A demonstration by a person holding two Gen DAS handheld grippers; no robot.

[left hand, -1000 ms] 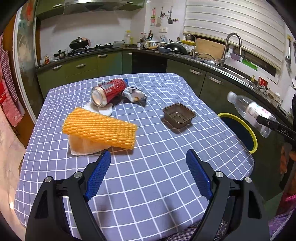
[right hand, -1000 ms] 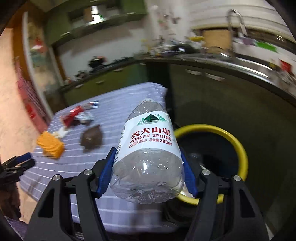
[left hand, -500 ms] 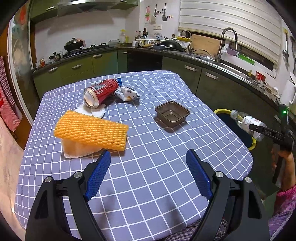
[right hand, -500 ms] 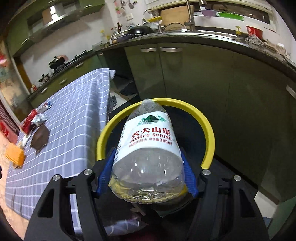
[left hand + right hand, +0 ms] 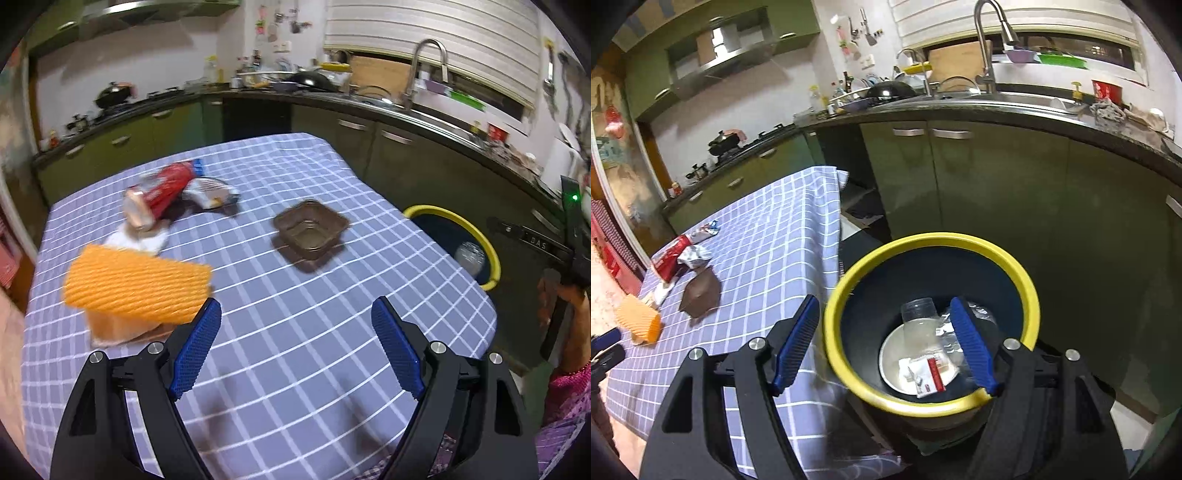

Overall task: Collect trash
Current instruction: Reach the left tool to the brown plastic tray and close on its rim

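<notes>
A yellow-rimmed trash bin [image 5: 1028, 280] stands beside the table; the clear water bottle [image 5: 921, 325] lies inside it with other scraps. My right gripper [image 5: 886, 341] is open and empty just above the bin. It shows at the right of the left wrist view [image 5: 532, 242], with the bin [image 5: 491, 254] below it. My left gripper [image 5: 295, 347] is open and empty over the table. Ahead of it lie an orange foam net [image 5: 136, 284], a red can [image 5: 162, 194], a wrapper [image 5: 212, 194] and a brown plastic tray [image 5: 310, 230].
The table has a blue checked cloth [image 5: 295, 314]. Green kitchen cabinets [image 5: 997, 184] and a counter with a sink and tap [image 5: 990, 44] run behind the bin. White tissue [image 5: 142, 240] lies under the can.
My right gripper opened over the bin and the water bottle dropped into it. My left gripper moved slightly forward over the table.
</notes>
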